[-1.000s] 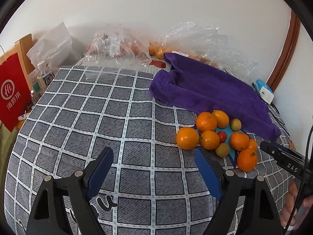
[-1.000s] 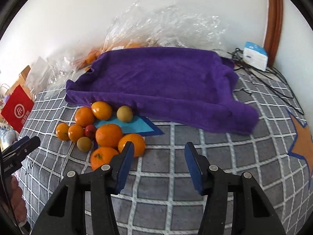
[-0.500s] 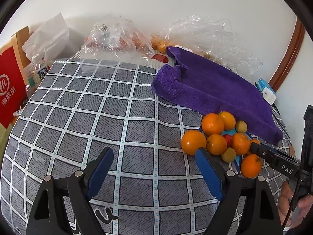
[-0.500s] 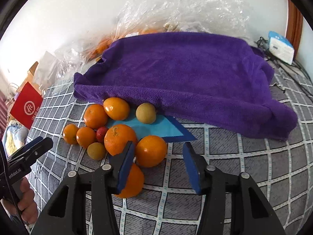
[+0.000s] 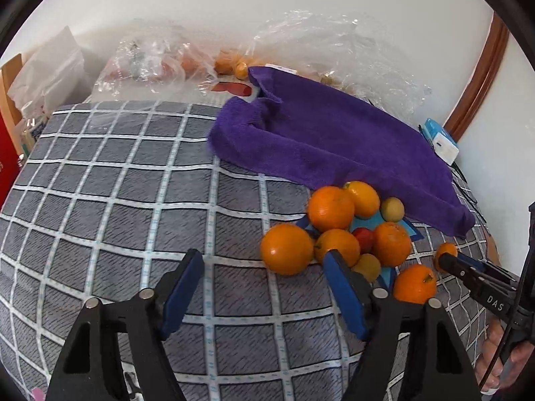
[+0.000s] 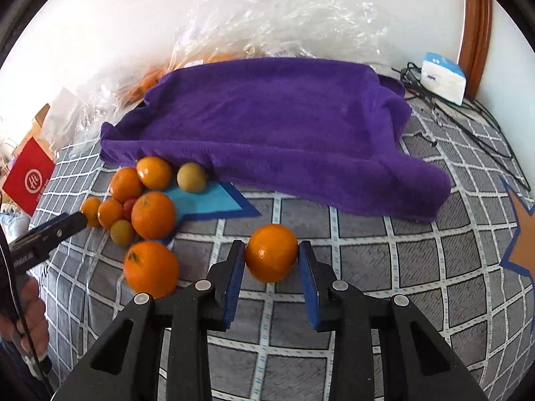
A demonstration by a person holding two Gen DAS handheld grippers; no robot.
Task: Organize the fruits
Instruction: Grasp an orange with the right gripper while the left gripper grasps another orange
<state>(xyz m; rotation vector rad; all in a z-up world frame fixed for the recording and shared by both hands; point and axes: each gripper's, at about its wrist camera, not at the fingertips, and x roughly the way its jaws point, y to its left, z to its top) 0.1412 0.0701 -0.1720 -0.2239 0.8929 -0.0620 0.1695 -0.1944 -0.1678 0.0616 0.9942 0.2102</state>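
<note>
Low in the middle of the right wrist view, the right gripper (image 6: 271, 260) has just clenched on an orange (image 6: 271, 253), blue pads pressed to both its sides. The other fruits (image 6: 147, 200) cluster at centre left, below the purple towel (image 6: 267, 123). The left gripper (image 5: 264, 280) has been narrowing, released, over the checked cloth (image 5: 117, 200).

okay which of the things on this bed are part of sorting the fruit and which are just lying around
Part of the job:
- orange clamped in the right gripper
- fruit pile
- left gripper, open, nothing between its fingers

Just lying about:
- purple towel
- clear plastic bags
- red bag
- white box
- black cables
</note>
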